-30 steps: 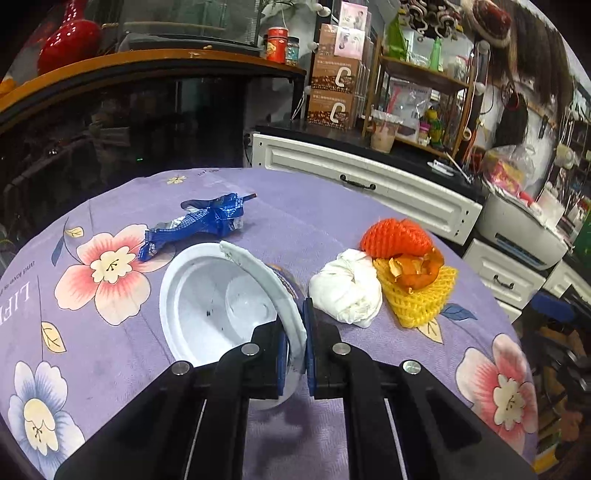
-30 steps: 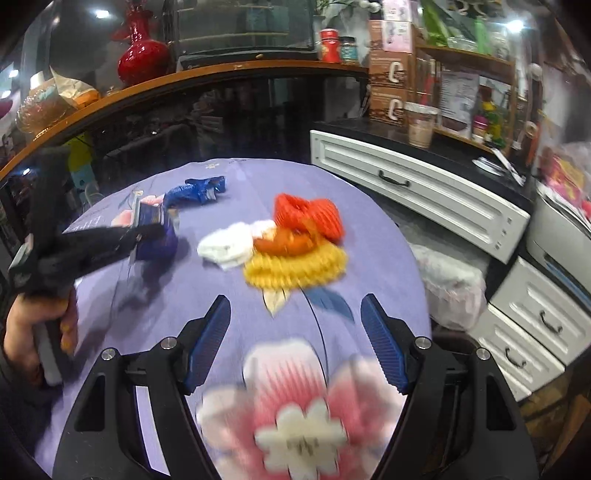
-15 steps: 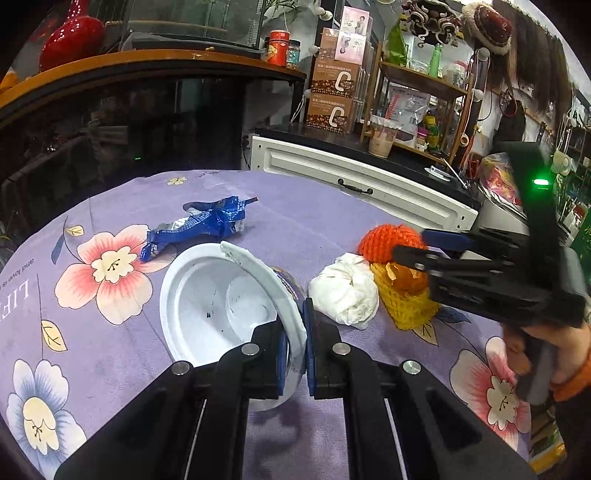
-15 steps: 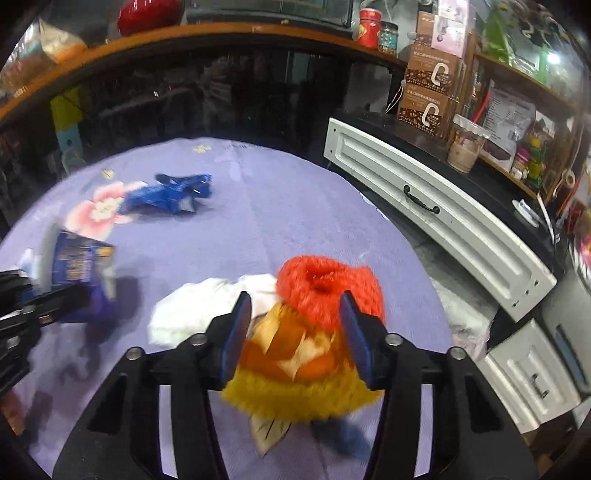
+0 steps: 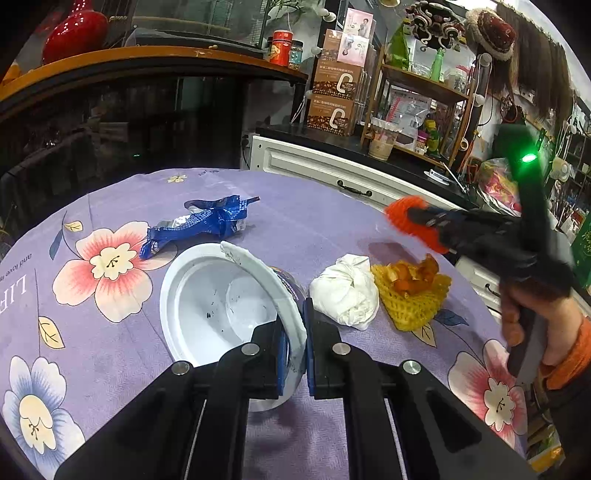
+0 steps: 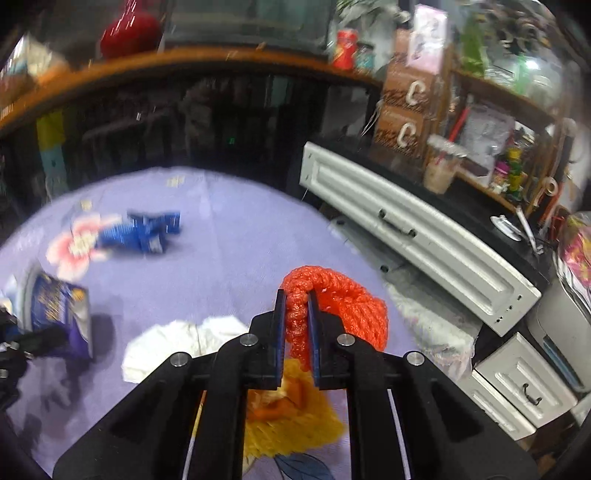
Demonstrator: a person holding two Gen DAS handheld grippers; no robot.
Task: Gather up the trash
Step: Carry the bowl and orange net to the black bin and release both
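Observation:
My left gripper (image 5: 295,332) is shut on the rim of a white paper cup (image 5: 221,295), held tilted over the purple floral tablecloth (image 5: 314,221); the cup's blue outside shows in the right wrist view (image 6: 59,314). My right gripper (image 6: 295,314) is shut on an orange foam net (image 6: 343,302) and holds it above the table; it also shows in the left wrist view (image 5: 410,218). On the cloth lie a crumpled white tissue (image 5: 345,291), a yellow foam net with orange peel (image 5: 413,291) and a blue wrapper (image 5: 203,225).
White drawer cabinets (image 6: 413,229) stand beyond the table's far right edge. A dark counter with a red vase (image 5: 74,33) runs behind. Shelves with boxes and a drink cup (image 5: 380,142) are at the back right.
My right gripper has closed on the orange foam net and lifted it off the yellow net and peel. The left gripper and cup have stayed in place.

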